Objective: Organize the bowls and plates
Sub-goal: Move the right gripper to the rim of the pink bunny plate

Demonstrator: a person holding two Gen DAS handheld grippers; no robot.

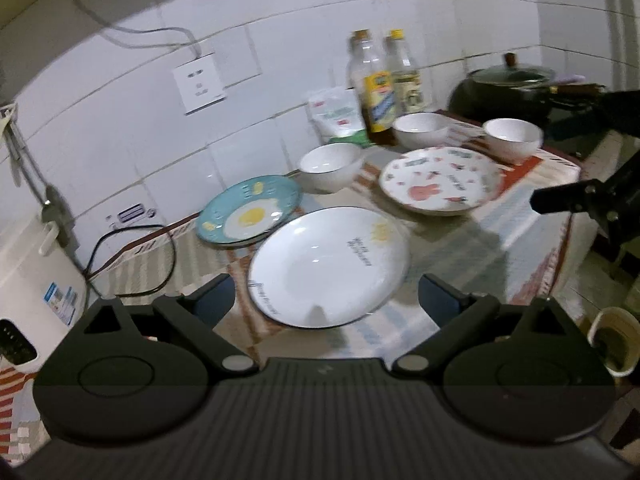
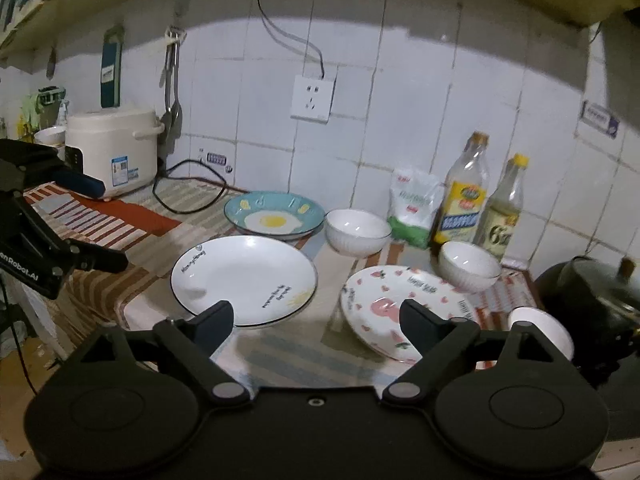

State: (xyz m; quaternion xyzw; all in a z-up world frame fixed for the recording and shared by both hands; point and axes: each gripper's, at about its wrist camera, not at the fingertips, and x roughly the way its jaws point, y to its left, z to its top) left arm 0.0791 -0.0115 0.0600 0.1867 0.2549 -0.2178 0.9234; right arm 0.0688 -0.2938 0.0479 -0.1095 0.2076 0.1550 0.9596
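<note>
A white plate (image 1: 326,266) (image 2: 244,278) lies nearest on the patterned counter. A blue fried-egg plate (image 1: 250,212) (image 2: 274,216) lies behind it by the wall. A pink-patterned plate (image 1: 438,180) (image 2: 384,304) lies to the right. Three white bowls stand around it: one near the blue plate (image 1: 330,166) (image 2: 356,232), one by the bottles (image 1: 420,130) (image 2: 468,266), one at the right edge (image 1: 512,138) (image 2: 540,330). My left gripper (image 1: 326,300) is open and empty, just above the white plate's near rim. My right gripper (image 2: 316,320) is open and empty, between the white and pink plates.
A rice cooker (image 1: 28,280) (image 2: 112,152) with a black cord stands at the left. Two bottles (image 1: 386,84) (image 2: 480,208) and a white-green bag (image 2: 414,208) stand by the tiled wall. A black lidded pan (image 1: 508,88) (image 2: 592,292) sits at the right.
</note>
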